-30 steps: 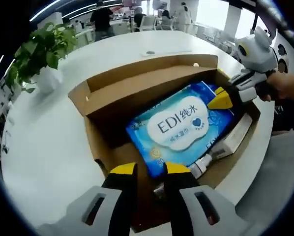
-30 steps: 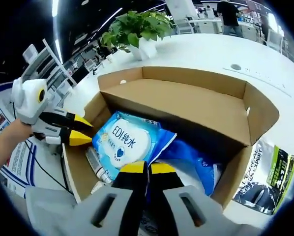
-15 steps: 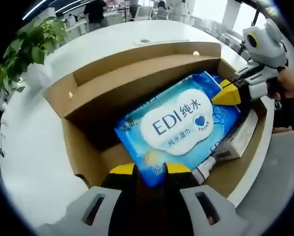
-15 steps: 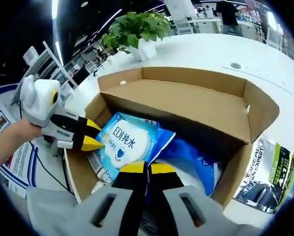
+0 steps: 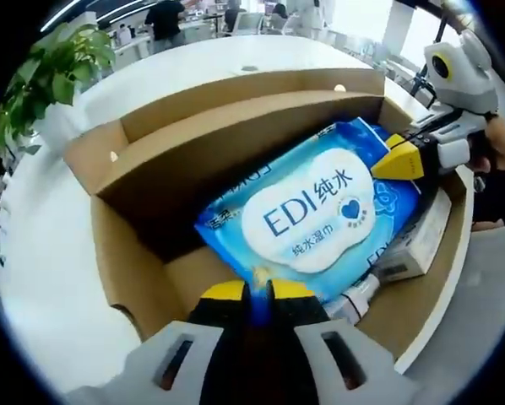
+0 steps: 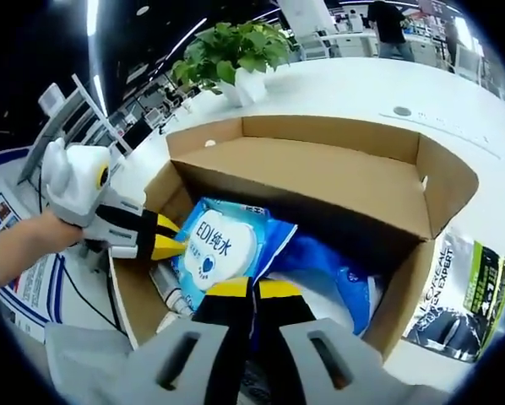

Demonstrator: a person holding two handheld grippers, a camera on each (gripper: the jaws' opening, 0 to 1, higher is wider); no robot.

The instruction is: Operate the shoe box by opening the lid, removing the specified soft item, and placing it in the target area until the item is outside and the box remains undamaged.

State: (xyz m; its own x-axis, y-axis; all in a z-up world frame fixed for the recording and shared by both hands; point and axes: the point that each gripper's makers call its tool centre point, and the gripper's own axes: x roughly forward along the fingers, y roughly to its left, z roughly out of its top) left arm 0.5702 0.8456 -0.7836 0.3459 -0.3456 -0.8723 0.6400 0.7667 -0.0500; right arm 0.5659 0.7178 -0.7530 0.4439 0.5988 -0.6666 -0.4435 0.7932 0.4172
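Brown box, blue pack, yellow tips

The plain brown cardboard shoe box (image 5: 134,181) holds a blue soft wipes pack (image 5: 307,215) with white cloud label, dark blue lettering and heart; yellow-tipped grey left gripper (image 5: 251,294), yellow-tipped white right gripper (image 5: 396,162).

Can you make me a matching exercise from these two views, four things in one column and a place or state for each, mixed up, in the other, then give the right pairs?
Things
1. wipes pack
2. potted plant
3. shoe box
4. white bottle

Places or states
A. on the white table, outside the box
B. open, with its lid folded back
C. lying in the box at the edge of the blue pack, cap end showing
D. blue and white, inside the box, with the left gripper at one end and the right gripper at the other

Pairs: 1-D, 2-A, 3-B, 4-C
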